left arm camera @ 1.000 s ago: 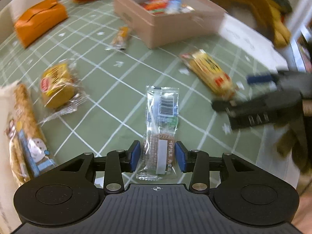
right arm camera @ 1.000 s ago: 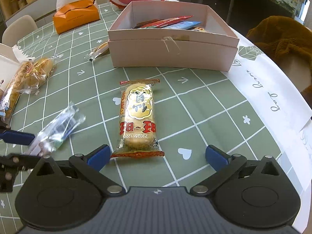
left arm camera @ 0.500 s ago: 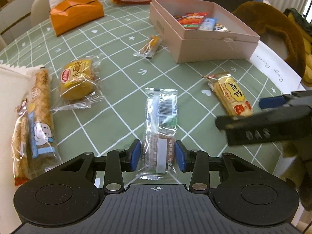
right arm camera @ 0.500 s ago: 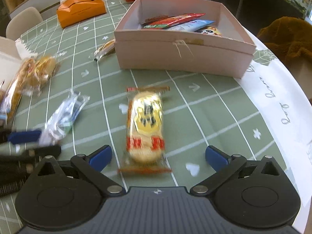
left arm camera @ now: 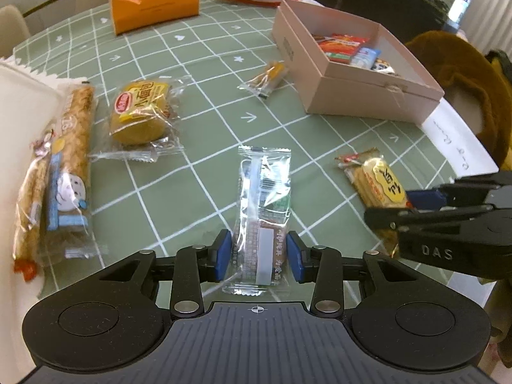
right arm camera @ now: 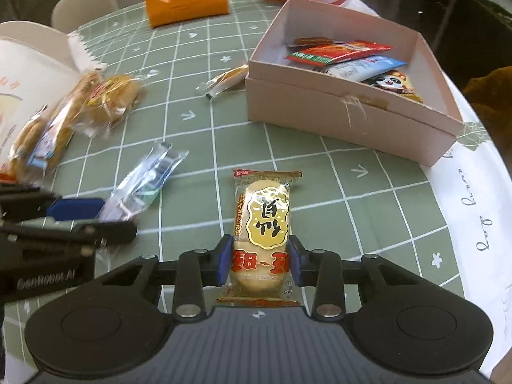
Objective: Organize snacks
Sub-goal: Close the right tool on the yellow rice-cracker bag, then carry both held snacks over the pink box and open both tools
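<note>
Currently both hold: left hand-held gripper pinches clear wafer pack, right hand-held gripper rice cracker. Slick film may slip before pink box.

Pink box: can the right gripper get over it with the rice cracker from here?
Probably yes. The right gripper is shut on the rice cracker, and the green cloth up to the open-topped pink box is bare.
</note>
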{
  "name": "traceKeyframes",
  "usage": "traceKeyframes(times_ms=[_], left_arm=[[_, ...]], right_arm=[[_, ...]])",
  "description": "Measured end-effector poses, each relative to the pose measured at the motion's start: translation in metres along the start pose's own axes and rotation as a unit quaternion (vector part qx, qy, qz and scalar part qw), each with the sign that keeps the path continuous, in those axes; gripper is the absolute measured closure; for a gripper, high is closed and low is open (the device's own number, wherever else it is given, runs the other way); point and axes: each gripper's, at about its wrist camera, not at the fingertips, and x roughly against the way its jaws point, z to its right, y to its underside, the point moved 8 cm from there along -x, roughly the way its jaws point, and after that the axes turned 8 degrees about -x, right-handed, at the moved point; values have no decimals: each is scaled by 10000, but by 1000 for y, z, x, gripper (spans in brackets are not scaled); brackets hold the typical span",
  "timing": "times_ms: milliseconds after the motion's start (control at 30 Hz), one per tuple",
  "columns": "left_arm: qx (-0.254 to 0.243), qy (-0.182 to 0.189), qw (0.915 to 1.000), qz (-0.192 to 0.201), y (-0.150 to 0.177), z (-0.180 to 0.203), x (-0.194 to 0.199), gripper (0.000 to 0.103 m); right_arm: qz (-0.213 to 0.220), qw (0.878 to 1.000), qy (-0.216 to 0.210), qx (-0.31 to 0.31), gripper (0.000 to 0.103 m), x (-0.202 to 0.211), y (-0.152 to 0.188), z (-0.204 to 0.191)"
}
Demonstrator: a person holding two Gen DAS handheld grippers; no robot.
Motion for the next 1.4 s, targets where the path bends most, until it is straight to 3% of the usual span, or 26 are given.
traceKeyframes(times_ms=[100,433,500,600,733,833,967,1100,1133,1167,1200,1267,1400], left_arm=[[331,167,9993,-13,5,8,2,62],[-16,407,9991,-89,-8,80,8,63],[-107,496,9987,71,-31,92,20,63],[-215,538,9960,686,-91,96,55,63],[-374,417,9905,1258,-173,96,88,63],[-482,287,9875,1471,-217,94,97,62],[-303,365,9898,1342,-252,86,82,62],[147,990,9904,948,-267,76,44,61],[321,1174,9889,856,-266,74,26,60],[395,1271,9885,715,-264,72,5,59],[384,1256,9899,536,-259,70,-13,60],[400,1133,9922,332,-250,62,-37,61],[530,1005,9916,624,-246,25,-38,61]], right_arm=[[-52,9998,-215,9,68,5,2,15],[180,9984,-508,-185,68,48,9,84],[317,9978,-492,-313,68,59,1,98],[720,9953,-544,-338,68,88,-26,109],[1480,9872,-574,-138,68,138,-91,113],[1703,9835,-613,-81,68,151,-131,113],[1673,9841,-589,-6,68,137,-170,113],[1470,9876,-549,98,68,111,-188,113],[1402,9884,-572,143,63,103,-190,111],[1274,9898,-612,182,46,92,-189,110],[1139,9914,-608,191,38,82,-186,111],[978,9944,-366,143,34,61,-179,118],[702,9969,-343,58,34,38,-152,129]])
